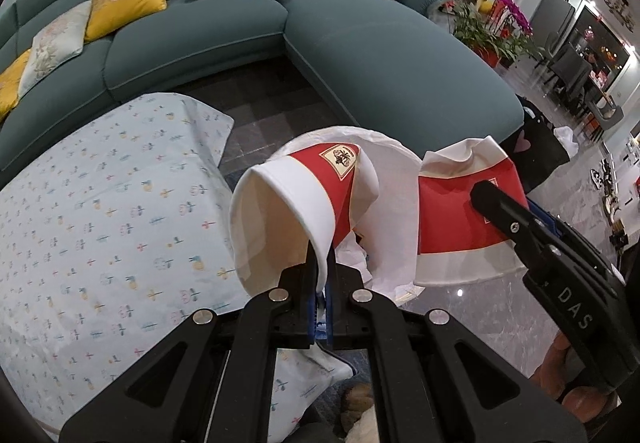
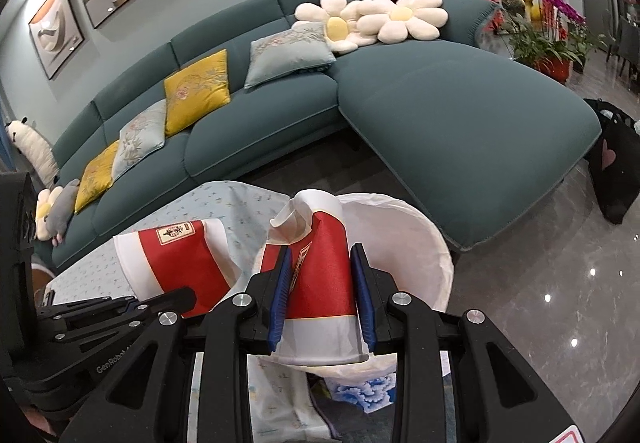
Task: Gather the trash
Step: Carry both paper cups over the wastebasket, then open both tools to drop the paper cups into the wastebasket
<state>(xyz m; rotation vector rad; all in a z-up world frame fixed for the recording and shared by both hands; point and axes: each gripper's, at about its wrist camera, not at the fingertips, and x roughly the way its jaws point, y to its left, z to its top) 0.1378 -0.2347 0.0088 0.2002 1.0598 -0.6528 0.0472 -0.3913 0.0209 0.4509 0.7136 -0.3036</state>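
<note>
My left gripper (image 1: 320,267) is shut on the rim of a red and white paper cup (image 1: 292,211), which lies tilted with its mouth to the left, at the left rim of a white trash bag (image 1: 394,203). My right gripper (image 2: 322,279) is shut on a second, crumpled red and white paper cup (image 2: 320,275) and holds it over the bag's (image 2: 420,235) opening. In the left wrist view that crumpled cup (image 1: 452,211) sits at the right with the right gripper's finger (image 1: 504,215) on it. In the right wrist view the left cup (image 2: 180,267) is at the left.
A table with a light blue patterned cloth (image 1: 100,211) stands to the left of the bag. A teal sofa (image 1: 360,55) with cushions curves behind. A black bag (image 2: 616,159) stands on the glossy floor at the right. Potted plants (image 2: 548,39) stand beyond the sofa.
</note>
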